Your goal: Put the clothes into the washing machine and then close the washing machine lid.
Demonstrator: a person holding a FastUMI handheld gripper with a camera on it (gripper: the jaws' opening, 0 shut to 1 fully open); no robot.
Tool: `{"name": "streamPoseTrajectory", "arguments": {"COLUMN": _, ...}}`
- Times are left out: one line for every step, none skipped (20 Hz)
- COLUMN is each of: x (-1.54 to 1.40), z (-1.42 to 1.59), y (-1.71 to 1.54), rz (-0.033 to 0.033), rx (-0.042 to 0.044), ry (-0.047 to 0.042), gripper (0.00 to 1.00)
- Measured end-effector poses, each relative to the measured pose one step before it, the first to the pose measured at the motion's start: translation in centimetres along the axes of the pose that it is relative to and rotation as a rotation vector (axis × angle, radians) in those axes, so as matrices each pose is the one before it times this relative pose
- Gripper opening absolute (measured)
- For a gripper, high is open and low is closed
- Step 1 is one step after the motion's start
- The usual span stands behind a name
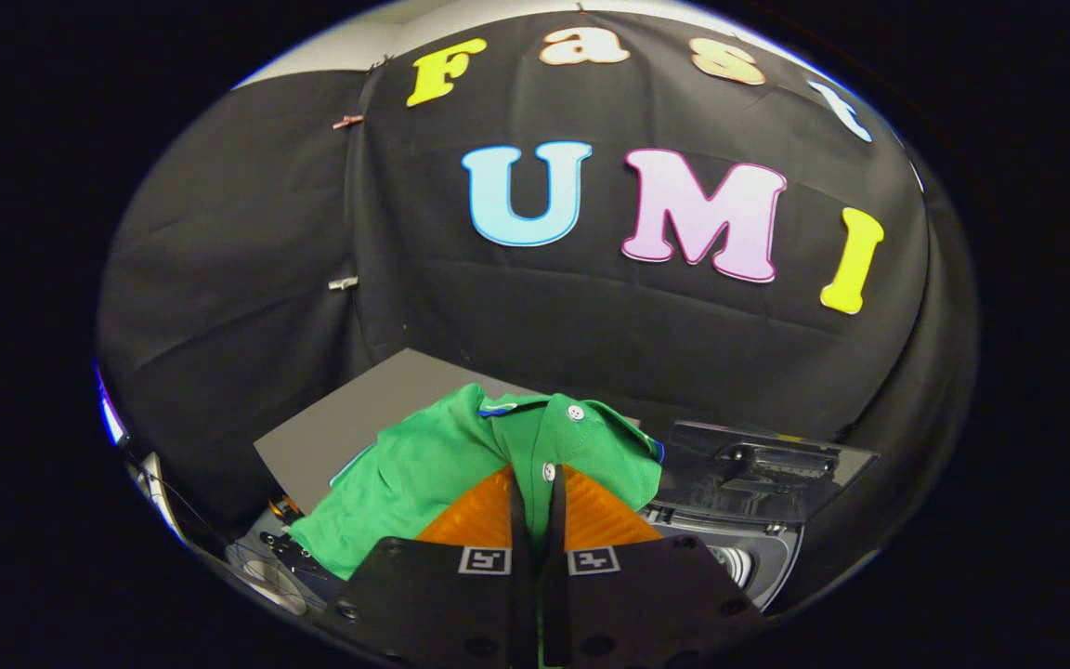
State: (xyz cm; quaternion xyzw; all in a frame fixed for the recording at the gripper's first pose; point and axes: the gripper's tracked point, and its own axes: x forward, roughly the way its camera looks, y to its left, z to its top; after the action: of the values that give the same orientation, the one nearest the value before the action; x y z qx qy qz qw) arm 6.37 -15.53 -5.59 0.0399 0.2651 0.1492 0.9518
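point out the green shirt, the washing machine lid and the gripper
green shirt [405,474]: gripper view, on the cloth beside the button placket.
washing machine lid [758,469]: gripper view, on the raised lid's inner face.
gripper [538,492]: gripper view, midway between the fingertips, jaws closed on the shirt's placket.

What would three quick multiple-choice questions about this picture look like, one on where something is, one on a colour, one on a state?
1. Where is the washing machine?
A. beyond and beside the fingers, behind the shirt
B. hanging on the wall
C. on top of the shirt

2. What colour is the shirt?
A. red
B. green
C. white

3. What is the gripper doing?
A. wide open
B. shut on nothing
C. shut on the shirt

Answers: 1 A, it sits past the shirt with its lid raised. 2 B, the fabric is green. 3 C, both fingers pinch the button placket.
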Motion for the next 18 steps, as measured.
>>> {"name": "streamPoseTrajectory", "arguments": {"x": -0.55, "z": -0.162, "y": -1.799, "rz": 0.01842, "rx": 0.02353, "ry": -0.00283, "gripper": 0.08}}
{"name": "streamPoseTrajectory", "arguments": {"x": -0.543, "z": -0.292, "y": -2.029, "rz": 0.00602, "rx": 0.00424, "ry": 0.00264, "gripper": 0.07}}
{"name": "streamPoseTrajectory", "arguments": {"x": -0.569, "z": 0.031, "y": -2.039, "rz": 0.01555, "rx": 0.00562, "ry": -0.0037, "gripper": 0.07}}
{"name": "streamPoseTrajectory", "arguments": {"x": -0.676, "z": 0.228, "y": -1.866, "rz": 0.01426, "rx": 0.00548, "ry": -0.00925, "gripper": 0.08}}
{"name": "streamPoseTrajectory", "arguments": {"x": -0.396, "z": 0.036, "y": -1.964, "rz": 0.00993, "rx": 0.0072, "ry": -0.00128, "gripper": 0.08}}
{"name": "streamPoseTrajectory", "arguments": {"x": -0.603, "z": -0.031, "y": -1.703, "rz": 0.01566, "rx": 0.019, "ry": -0.00198, "gripper": 0.07}}
{"name": "streamPoseTrajectory", "arguments": {"x": -0.412, "z": 0.022, "y": -1.449, "rz": 0.01775, "rx": 0.02078, "ry": 0.0007, "gripper": 0.07}}
{"name": "streamPoseTrajectory", "arguments": {"x": -0.185, "z": -0.267, "y": -1.382, "rz": 0.01027, "rx": 0.00813, "ry": 0.01126, "gripper": 0.07}}
{"name": "streamPoseTrajectory", "arguments": {"x": -0.097, "z": -0.257, "y": -1.322, "rz": 0.00613, "rx": -0.00084, "ry": 0.01185, "gripper": 0.08}}
{"name": "streamPoseTrajectory", "arguments": {"x": -0.199, "z": -0.132, "y": -1.19, "rz": -0.00167, "rx": -0.00973, "ry": 0.00844, "gripper": 0.07}}
{"name": "streamPoseTrajectory", "arguments": {"x": -0.175, "z": -0.003, "y": -1.294, "rz": -0.00631, "rx": -0.00662, "ry": 0.00111, "gripper": 0.08}}
{"name": "streamPoseTrajectory", "arguments": {"x": -0.263, "z": 0.15, "y": -0.948, "rz": -0.00084, "rx": 0.00807, "ry": -0.00362, "gripper": 0.08}}
{"name": "streamPoseTrajectory", "arguments": {"x": -0.219, "z": -0.057, "y": -0.939, "rz": -0.00482, "rx": 0.01476, "ry": 0.00466, "gripper": 0.08}}
{"name": "streamPoseTrajectory", "arguments": {"x": 0.027, "z": -0.421, "y": -0.627, "rz": -0.00275, "rx": 0.01152, "ry": 0.00821, "gripper": 0.08}}
{"name": "streamPoseTrajectory", "arguments": {"x": 0.054, "z": -0.735, "y": -0.419, "rz": 0.00312, "rx": -0.01012, "ry": 0.01088, "gripper": 0.08}}
{"name": "streamPoseTrajectory", "arguments": {"x": 0.296, "z": -1.202, "y": -0.711, "rz": -0.0097, "rx": -0.03215, "ry": 0.01427, "gripper": 0.07}}
{"name": "streamPoseTrajectory", "arguments": {"x": 0.902, "z": -1.243, "y": -0.623, "rz": -0.00494, "rx": -0.02753, "ry": 0.02037, "gripper": 0.07}}
{"name": "streamPoseTrajectory", "arguments": {"x": 1.013, "z": -1.186, "y": -0.479, "rz": -0.00336, "rx": -0.02172, "ry": 0.02064, "gripper": 0.08}}
